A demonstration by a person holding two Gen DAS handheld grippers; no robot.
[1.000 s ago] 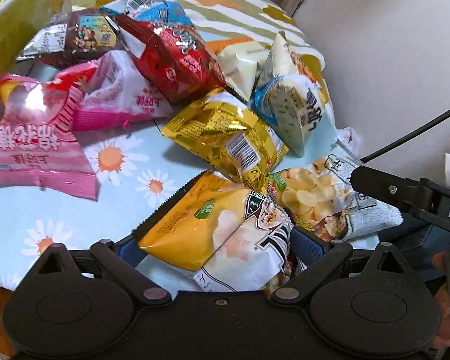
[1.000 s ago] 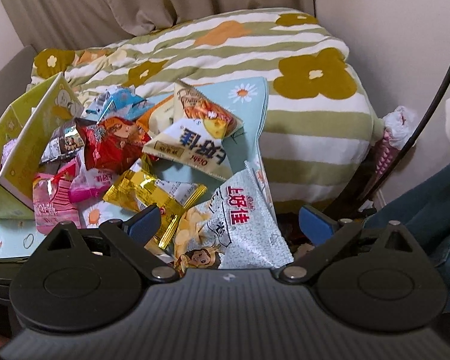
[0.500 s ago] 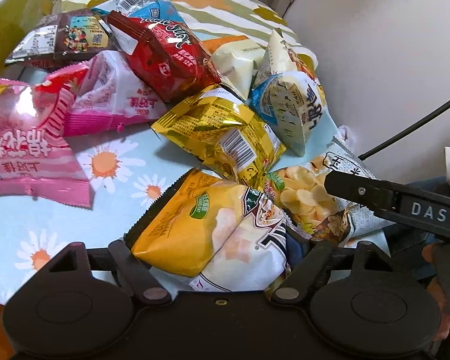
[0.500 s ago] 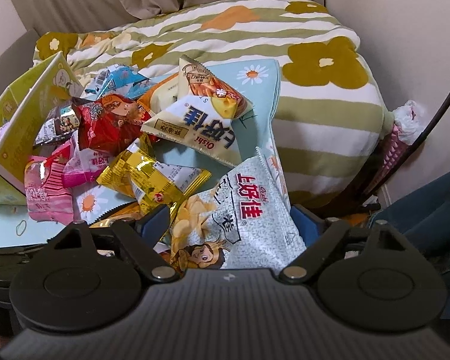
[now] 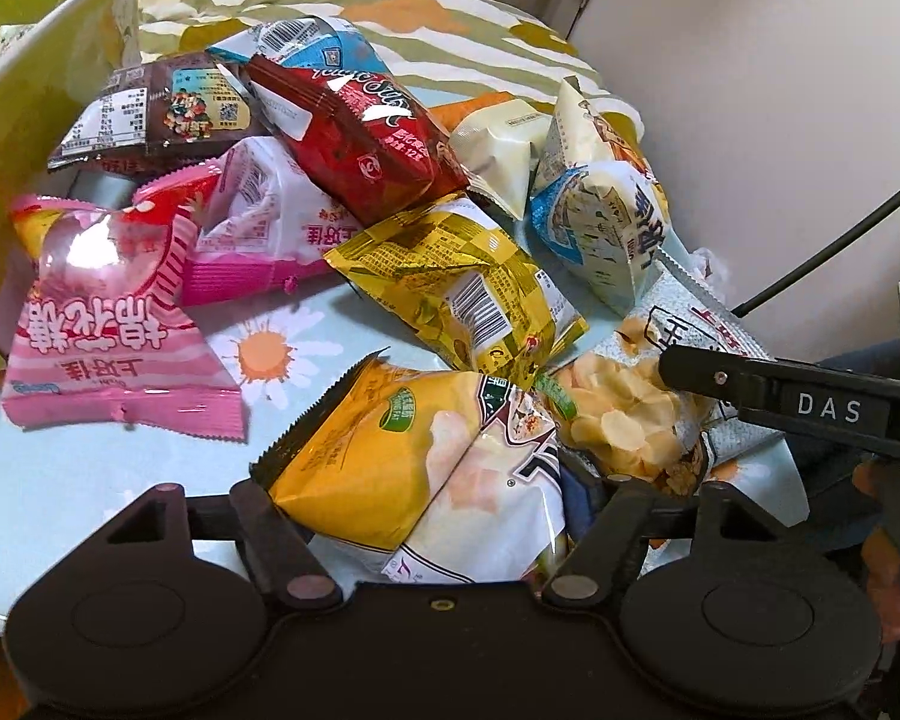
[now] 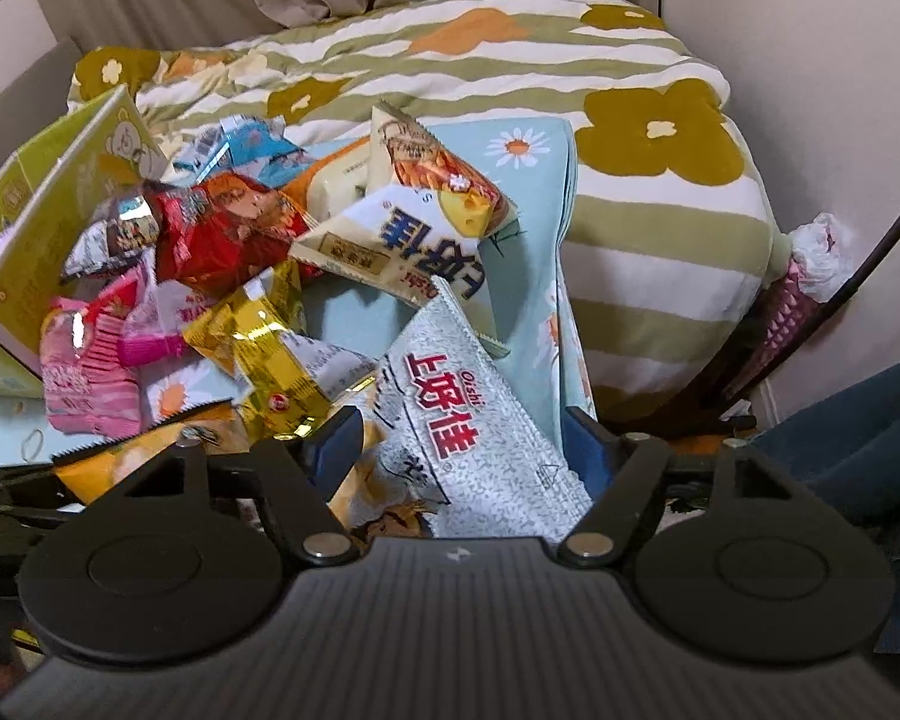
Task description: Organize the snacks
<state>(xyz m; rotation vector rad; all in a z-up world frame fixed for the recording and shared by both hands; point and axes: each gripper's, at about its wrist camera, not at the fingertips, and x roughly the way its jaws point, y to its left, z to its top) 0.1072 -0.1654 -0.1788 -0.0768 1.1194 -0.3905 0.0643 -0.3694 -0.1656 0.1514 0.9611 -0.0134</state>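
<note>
The left gripper (image 5: 432, 498) has just been closing its fingers and now pinches the yellow-and-white crinkly snack bag (image 5: 414, 474) at the near edge of the daisy-print table (image 5: 90, 480). The right gripper (image 6: 462, 444), likewise just closing, pinches the grey speckled foil chip bag (image 6: 468, 438) lying just beside it at the table's near right corner.

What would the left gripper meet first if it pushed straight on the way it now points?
The left gripper already has the yellow and white chip bag between its jaws, which have just been closing. Beyond it, probably the gold foil packet, though depth is unclear.
</note>
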